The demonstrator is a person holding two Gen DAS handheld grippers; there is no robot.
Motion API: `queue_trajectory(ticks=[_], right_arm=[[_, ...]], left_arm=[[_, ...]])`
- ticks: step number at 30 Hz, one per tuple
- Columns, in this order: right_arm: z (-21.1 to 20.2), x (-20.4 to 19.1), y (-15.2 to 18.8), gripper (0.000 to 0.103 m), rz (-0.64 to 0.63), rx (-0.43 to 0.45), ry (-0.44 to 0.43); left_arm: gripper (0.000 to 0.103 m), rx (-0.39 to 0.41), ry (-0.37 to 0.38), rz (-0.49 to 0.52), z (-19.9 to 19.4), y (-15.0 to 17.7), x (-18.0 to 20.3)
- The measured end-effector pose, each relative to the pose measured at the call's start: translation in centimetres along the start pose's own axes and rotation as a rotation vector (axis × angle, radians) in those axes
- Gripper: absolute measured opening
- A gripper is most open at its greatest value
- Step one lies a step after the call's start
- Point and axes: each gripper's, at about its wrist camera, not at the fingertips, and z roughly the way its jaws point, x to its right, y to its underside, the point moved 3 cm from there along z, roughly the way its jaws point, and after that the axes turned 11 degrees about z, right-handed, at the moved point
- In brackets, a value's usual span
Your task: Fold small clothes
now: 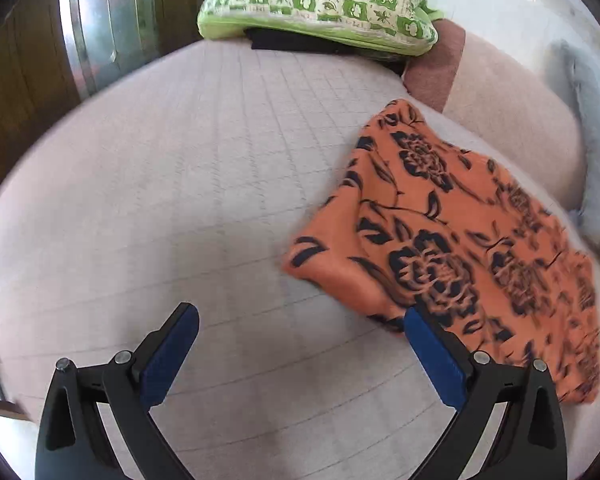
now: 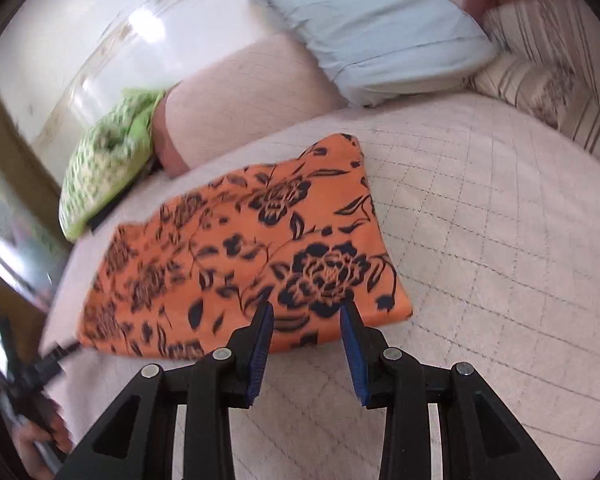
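An orange garment with a dark floral print (image 1: 452, 240) lies folded flat on the pale quilted bed (image 1: 180, 200). In the left wrist view it is to the right, and my left gripper (image 1: 300, 316) is open wide and empty, its right finger at the cloth's near corner. In the right wrist view the garment (image 2: 252, 248) lies just ahead. My right gripper (image 2: 306, 312) is open and empty, its fingertips over the cloth's near edge. The left gripper (image 2: 40, 368) shows blurred at the lower left there.
A green patterned pillow (image 1: 320, 0) lies at the far edge of the bed, over something dark. A pale blue pillow (image 2: 372, 28) and a striped pillow (image 2: 548, 76) lie at the head. A pinkish bolster (image 2: 240, 96) runs along the wall.
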Motion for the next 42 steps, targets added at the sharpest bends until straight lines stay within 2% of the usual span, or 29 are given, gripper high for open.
queue_trajectory(ticks=[2, 4, 5, 8, 9, 13, 16, 18, 19, 21, 26, 30, 33, 36, 38, 41, 42], right_arm=[[0.7, -0.4, -0.4, 0.038, -0.009, 0.018, 0.003], [2.1, -0.5, -0.6, 0.038, 0.019, -0.011, -0.014], [2.9, -0.3, -0.6, 0.038, 0.034, -0.035, -0.013], [6.6, 1.4, -0.1, 0.038, 0.08, -0.165, 0.079], [7.2, 2.2, -0.1, 0.038, 0.125, -0.183, 0.063], [4.9, 2.6, -1.5, 0.038, 0.216, -0.143, -0.061], [3.7, 3.7, -1.9, 0.038, 0.309, -0.161, -0.145], [3.2, 4.6, -1.6, 0.046, 0.373, -0.185, -0.188], [3.1, 5.1, -1.3, 0.058, 0.404, -0.198, -0.209], [3.2, 5.5, -0.9, 0.06, 0.453, -0.237, -0.247], [4.8, 5.9, 0.2, 0.06, 0.529, -0.298, -0.27], [6.8, 5.6, 0.8, 0.06, 0.586, -0.342, -0.293], [7.6, 5.5, 0.5, 0.059, 0.603, -0.332, -0.3], [8.4, 5.7, -0.2, 0.059, 0.631, -0.313, -0.302], [9.1, 6.1, -0.6, 0.059, 0.677, -0.3, -0.319], [9.8, 6.6, -1.1, 0.059, 0.725, -0.279, -0.34], [10.0, 6.6, -1.3, 0.059, 0.736, -0.269, -0.343]], left_arm=[[0.103, 0.039, -0.025, 0.03, 0.0, -0.7, 0.5], [0.103, 0.075, -0.082, 0.071, 0.1, -1.5, 1.0], [0.103, 0.068, -0.112, 0.079, 0.6, -1.7, 0.9], [0.103, -0.066, -0.147, 0.061, 3.8, -1.6, -0.2], [0.103, -0.105, -0.114, 0.023, 4.6, -1.4, -0.7], [0.103, -0.047, -0.068, -0.024, 3.1, -2.1, -1.8], [0.103, -0.084, 0.035, -0.102, 3.1, -1.6, -3.3], [0.103, -0.072, 0.085, -0.149, 2.6, -1.5, -4.4], [0.103, -0.065, 0.106, -0.164, 2.3, -1.4, -4.6], [0.103, -0.076, 0.189, -0.18, 2.1, -1.0, -4.7], [0.103, -0.094, 0.359, -0.173, 2.1, -0.9, -2.9], [0.102, -0.092, 0.346, -0.134, 3.1, -1.9, -1.5], [0.102, -0.072, 0.353, -0.148, 3.9, -2.6, -1.4], [0.092, -0.043, 0.342, -0.119, 4.7, -3.7, -0.7], [0.076, -0.027, 0.328, -0.101, 5.1, -4.2, -0.5], [0.059, -0.014, 0.311, -0.103, 5.7, -4.5, -0.3], [0.056, -0.009, 0.309, -0.102, 5.8, -4.6, -0.1]])
